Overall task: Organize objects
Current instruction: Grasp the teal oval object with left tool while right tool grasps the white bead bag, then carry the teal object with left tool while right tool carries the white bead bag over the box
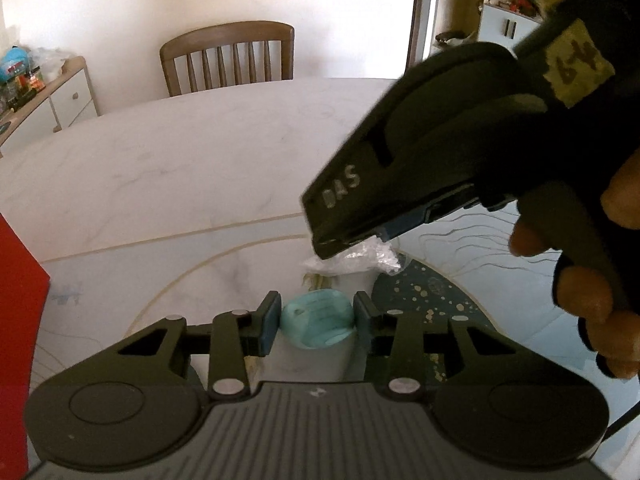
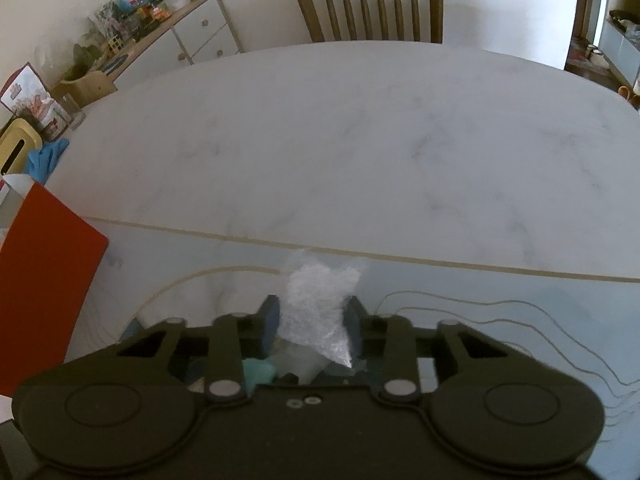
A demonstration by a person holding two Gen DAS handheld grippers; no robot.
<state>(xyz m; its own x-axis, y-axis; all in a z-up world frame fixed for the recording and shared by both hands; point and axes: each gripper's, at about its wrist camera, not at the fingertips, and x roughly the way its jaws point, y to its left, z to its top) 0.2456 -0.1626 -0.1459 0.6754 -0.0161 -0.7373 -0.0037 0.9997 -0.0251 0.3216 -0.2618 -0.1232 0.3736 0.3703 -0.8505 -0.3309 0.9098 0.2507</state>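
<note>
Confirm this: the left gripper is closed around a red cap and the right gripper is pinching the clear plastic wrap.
Wrong on the colour. In the left wrist view the left gripper closes around a teal cap, not red. The right gripper does pinch the clear plastic wrap.

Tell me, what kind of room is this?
Most likely a dining room in someone's home. There is a big white marble-look table, a wooden chair pushed up to its far side, and a sideboard cluttered with toys and household bits.

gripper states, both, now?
Left gripper: closed on the teal cap.
Right gripper: closed on the crumpled clear plastic wrap.
</note>
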